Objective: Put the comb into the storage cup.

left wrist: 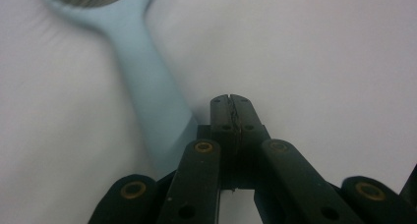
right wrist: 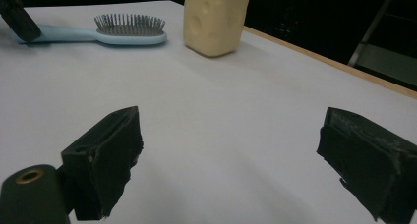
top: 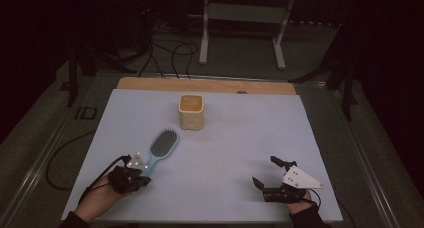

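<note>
A light blue hairbrush [top: 162,145] lies bristles up on the white table cover, its handle pointing toward my left hand. My left gripper [top: 143,180] sits at the end of that handle. In the left gripper view the jaws [left wrist: 231,102] are pressed together with nothing between them, and the brush handle [left wrist: 150,91] runs just to their left. My right gripper [top: 265,170] rests open near the front right of the cover, its pads [right wrist: 110,155] wide apart over bare surface. It faces the hairbrush [right wrist: 130,30] and a cream cup [right wrist: 214,20].
The cream square cup [top: 191,113] stands upright behind the brush, toward the back middle of the white cover [top: 240,138]. A wooden table edge [top: 150,83] shows behind the cover. Cables and a white frame [top: 240,18] lie on the dark floor beyond.
</note>
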Demonstrator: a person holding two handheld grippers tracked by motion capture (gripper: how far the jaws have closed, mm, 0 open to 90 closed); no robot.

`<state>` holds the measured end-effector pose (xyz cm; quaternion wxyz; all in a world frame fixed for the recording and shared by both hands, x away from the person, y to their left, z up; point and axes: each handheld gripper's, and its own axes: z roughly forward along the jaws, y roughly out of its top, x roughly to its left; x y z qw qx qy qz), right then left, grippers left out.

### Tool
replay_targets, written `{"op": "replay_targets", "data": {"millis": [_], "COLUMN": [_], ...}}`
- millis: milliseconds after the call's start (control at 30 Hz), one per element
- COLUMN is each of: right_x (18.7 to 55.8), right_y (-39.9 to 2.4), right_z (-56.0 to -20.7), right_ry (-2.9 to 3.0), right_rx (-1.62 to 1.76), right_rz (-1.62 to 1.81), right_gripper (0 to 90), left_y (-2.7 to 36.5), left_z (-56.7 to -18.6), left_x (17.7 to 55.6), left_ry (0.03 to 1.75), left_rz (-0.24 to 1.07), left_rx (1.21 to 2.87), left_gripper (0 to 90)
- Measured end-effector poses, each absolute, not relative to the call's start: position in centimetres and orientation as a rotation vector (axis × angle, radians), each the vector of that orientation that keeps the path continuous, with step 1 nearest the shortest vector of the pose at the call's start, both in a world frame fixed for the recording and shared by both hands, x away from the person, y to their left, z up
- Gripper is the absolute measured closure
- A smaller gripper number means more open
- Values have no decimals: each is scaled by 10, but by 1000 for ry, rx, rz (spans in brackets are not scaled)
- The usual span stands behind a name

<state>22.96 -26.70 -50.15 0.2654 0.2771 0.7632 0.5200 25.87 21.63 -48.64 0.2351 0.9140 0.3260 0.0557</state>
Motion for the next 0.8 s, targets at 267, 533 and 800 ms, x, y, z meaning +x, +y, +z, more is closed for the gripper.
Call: {"op": "replay_targets", "data": {"millis": [267,533,800], "right_x": [230,230,230], "right_y": [-266,-266,-266], "right_z": [-502,-502,-502], "right_ry": [2066,2066,2065], "right_rx": [750,749,749], "right_rz": [1401,1401,1402], "right_gripper": [89,89,89], "left_y": [236,242,251], "left_z": [-482,-479,-455], "left_x": [258,261,261], "left_ry": [957,978,979], "left_rz": [203,225,247], "left_rx": [2493,2493,2415], "left_gripper": [899,899,898]}}
